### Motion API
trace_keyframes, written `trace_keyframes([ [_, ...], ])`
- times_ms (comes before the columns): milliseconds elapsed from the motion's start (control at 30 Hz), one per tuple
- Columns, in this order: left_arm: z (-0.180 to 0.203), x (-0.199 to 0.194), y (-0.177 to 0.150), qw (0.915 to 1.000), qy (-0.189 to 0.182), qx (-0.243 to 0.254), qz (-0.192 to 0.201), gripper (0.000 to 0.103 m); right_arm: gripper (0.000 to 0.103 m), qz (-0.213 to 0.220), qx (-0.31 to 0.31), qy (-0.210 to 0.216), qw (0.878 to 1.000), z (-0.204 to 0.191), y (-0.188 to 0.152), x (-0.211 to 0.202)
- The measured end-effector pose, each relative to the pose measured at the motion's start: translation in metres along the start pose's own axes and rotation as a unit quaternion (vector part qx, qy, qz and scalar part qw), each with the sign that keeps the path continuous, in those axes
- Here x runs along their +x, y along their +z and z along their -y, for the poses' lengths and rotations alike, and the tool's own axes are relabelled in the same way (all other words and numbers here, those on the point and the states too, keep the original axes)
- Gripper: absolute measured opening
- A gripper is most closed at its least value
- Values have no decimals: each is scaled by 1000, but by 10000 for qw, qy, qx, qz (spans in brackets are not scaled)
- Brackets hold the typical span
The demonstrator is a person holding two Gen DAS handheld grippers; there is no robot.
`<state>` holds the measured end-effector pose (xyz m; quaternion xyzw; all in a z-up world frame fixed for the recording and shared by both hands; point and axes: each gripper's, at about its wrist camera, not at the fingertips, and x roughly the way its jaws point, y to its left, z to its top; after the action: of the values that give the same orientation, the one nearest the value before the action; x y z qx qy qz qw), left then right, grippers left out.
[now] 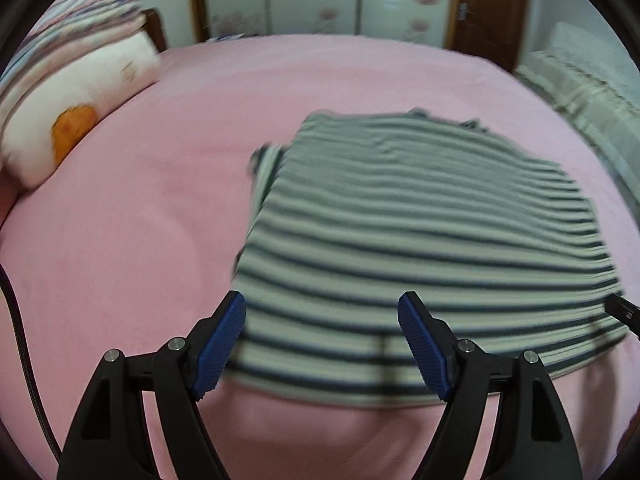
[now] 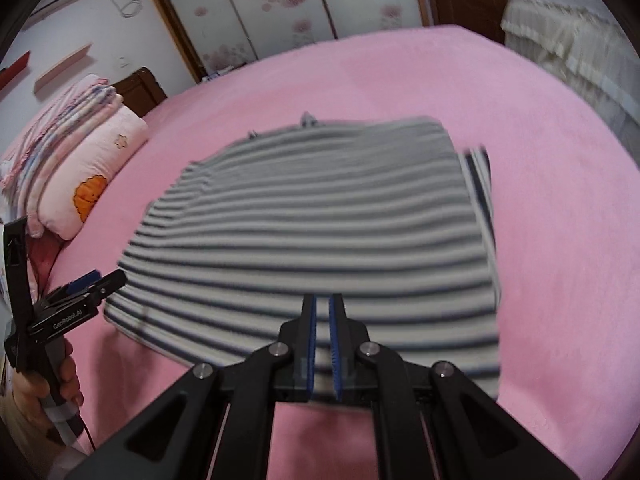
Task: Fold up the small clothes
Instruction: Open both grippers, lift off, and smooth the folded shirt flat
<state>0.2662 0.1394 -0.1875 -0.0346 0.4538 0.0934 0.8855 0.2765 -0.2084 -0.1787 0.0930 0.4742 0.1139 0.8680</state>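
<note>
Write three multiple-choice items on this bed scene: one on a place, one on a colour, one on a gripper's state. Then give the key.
1. Where does the striped shirt lie?
A. on the pink bed
B. on the pillow
C. on the floor

2. What colour are the gripper pads?
A. red
B. blue
C. white

3. How does the left gripper stand?
A. shut on the shirt
B. open, nothing between its pads
C. out of view

Key: 1 A, pink sheet shows all around it; 2 B, the ribbed pads are blue; 3 B, its fingers stand wide apart above the hem.

striped shirt (image 1: 420, 216), folded, flat on bed
</note>
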Motion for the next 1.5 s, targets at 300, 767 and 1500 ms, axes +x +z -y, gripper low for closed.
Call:
trace_keyframes([
  [300,-40,26,-27,9968,532,-464,-373,78,3,-130,357,-629,9973,53,-32,7],
  [767,-45,18,-30,9970,380,-600,-319,78,4,-70,423,-623,9971,60,-38,-6],
  [1500,-57,-29,-64,9782,-982,-1791,-380,90,6,609,69,-74,9981,-23,-41,-53],
])
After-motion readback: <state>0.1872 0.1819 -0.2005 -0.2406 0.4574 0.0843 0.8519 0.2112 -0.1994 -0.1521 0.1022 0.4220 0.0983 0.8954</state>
